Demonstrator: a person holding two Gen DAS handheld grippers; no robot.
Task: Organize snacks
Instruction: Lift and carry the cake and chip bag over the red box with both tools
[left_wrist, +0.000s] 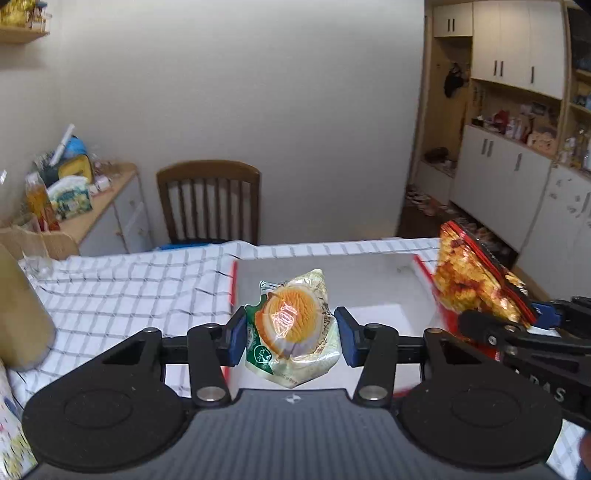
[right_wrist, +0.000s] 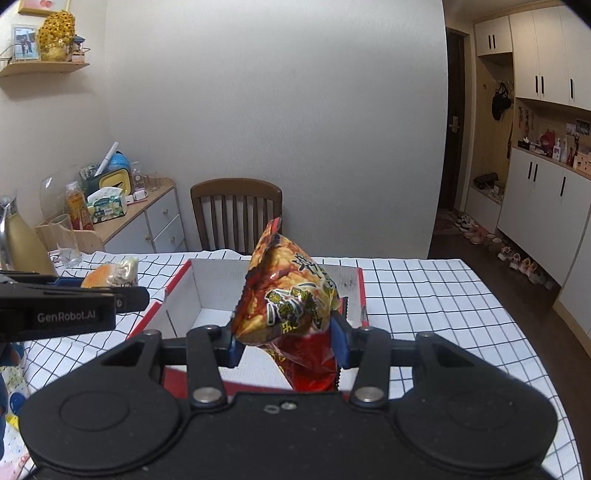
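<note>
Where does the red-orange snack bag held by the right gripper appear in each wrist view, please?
Left wrist view: the red-orange snack bag sits at the right edge, above the box's right wall.
Right wrist view: it fills the centre, clamped in the right gripper.
Shared landmark: the red-edged white box.

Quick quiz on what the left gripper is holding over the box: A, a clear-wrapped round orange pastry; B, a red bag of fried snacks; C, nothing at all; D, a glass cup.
A: the left gripper has its blue fingers pressed on both sides of the clear-wrapped round orange pastry, above the white box. The red snack bag is in the right gripper.
</note>
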